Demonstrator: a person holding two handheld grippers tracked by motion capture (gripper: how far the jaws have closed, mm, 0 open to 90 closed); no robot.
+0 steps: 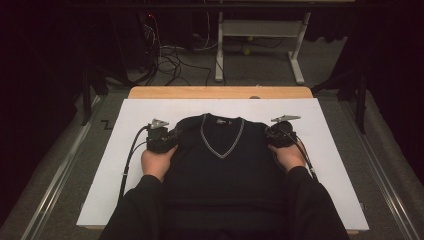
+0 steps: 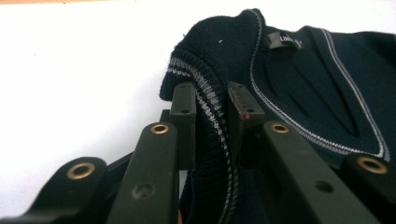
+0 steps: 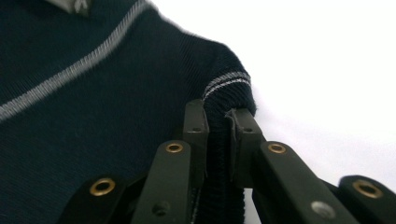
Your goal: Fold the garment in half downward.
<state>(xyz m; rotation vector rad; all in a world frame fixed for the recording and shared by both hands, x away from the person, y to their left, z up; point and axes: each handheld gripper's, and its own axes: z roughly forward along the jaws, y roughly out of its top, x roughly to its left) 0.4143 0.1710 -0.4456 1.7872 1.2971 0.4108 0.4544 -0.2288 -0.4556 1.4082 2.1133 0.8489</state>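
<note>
your left gripper (image 2: pixel 211 100) and right gripper (image 3: pixel 218 122) both pinched the soft, floppy sweater (image 1: pixel 222 165) at its striped shoulder edges, good spots to hold.

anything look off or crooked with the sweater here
Nothing stands out. The dark sweater lies flat and square on the white sheet, V-neck centred. The left gripper and right gripper each pinch a striped armhole edge at the shoulders, evenly.

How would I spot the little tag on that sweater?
Find the white sheet on the table, where a dark sweater lies flat. Follow its grey-edged V-neck up to the collar's back. The tag sits inside there, a small black patch with pale lettering.
</note>
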